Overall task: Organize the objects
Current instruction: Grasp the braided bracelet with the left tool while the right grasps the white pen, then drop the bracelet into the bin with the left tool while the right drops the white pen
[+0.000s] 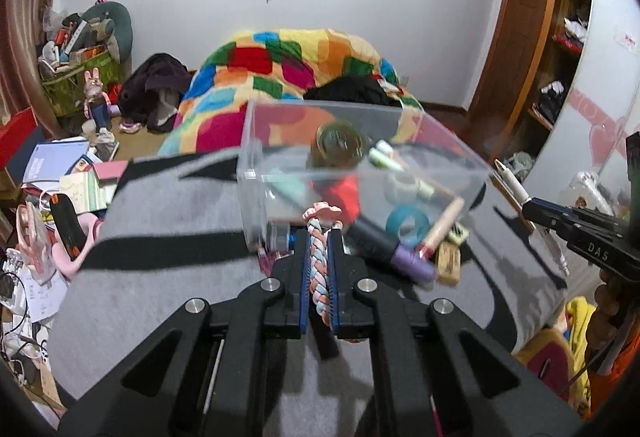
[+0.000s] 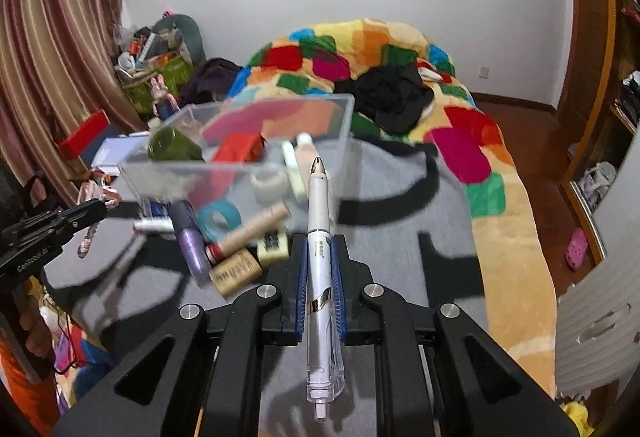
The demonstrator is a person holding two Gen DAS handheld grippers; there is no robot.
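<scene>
While both grippers hold items, clear plastic box (image 1: 360,153) sits ahead on the grey blanket (image 1: 168,221).

Left gripper (image 1: 319,237) clamped on a pastel braided rope (image 1: 318,269), its pink knotted end at the box's near wall. Right gripper (image 2: 319,253) clamped on a white pen (image 2: 320,277), tip pointing at the box. Green jar (image 2: 172,145), red item and tubes look inside the box; purple tube (image 2: 192,241), teal tape ring (image 2: 220,217), gold-label bottle (image 2: 236,271) lie just beside it.
</scene>
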